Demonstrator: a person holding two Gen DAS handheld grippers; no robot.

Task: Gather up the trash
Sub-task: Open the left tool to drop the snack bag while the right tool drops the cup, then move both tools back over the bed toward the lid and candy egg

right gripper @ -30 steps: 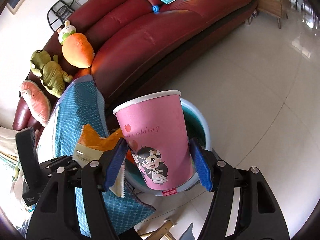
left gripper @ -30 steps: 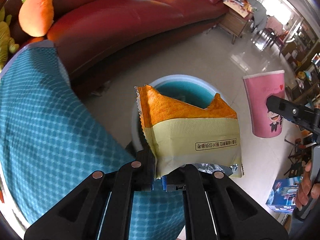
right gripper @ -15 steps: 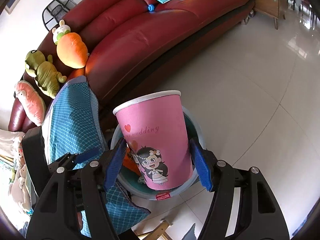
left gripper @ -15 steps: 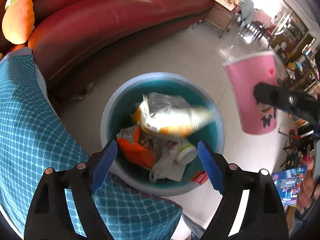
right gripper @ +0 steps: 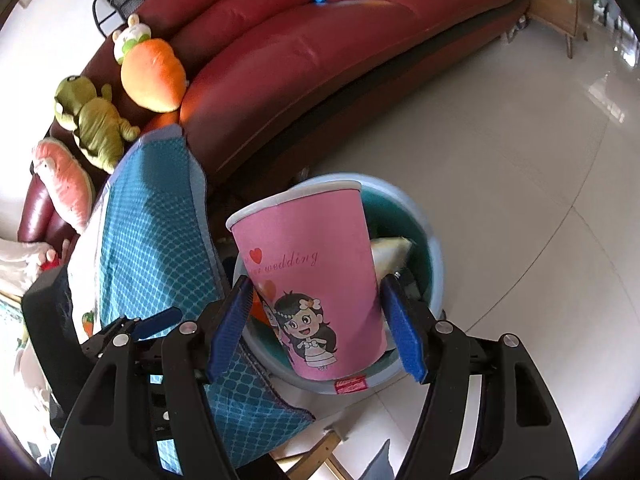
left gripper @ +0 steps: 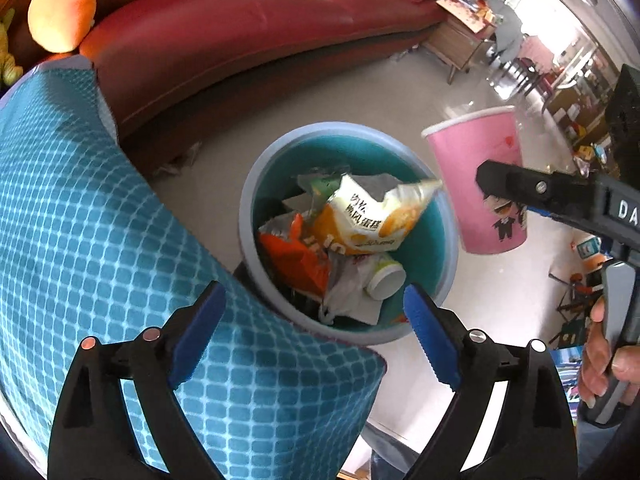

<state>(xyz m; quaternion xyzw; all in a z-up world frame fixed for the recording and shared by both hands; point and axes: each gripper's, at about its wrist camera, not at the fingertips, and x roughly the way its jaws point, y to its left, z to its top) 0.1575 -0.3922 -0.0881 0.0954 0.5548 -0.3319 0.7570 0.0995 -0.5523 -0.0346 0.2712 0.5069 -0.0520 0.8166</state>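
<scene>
A second ago the left gripper (left gripper: pixel 312 320) pinched an orange-and-cream snack wrapper (left gripper: pixel 368 216) above the bin; now its blue pads stand wide apart and empty, and the wrapper lies on top of the rubbish inside the round blue bin (left gripper: pixel 248 216), one corner poking over the right rim. On the left, a teal checked cushion (left gripper: pixel 100 220) presses against the bin's near-left edge, with the red sofa (left gripper: pixel 260 28) beyond it. To the right, the right gripper (right gripper: pixel 316 320) clamps the lower part of an upright pink paper cup (right gripper: pixel 308 264), holding it near the bin's right rim. Seen from the right wrist, the cup hangs over the near part of the bin, though I judge it not yet centred. To do this step well, carry the cup left until it is squarely over the opening, keep clear of the wrapper's raised corner, then spread the jaws so it drops inside rather than off the rim.
</scene>
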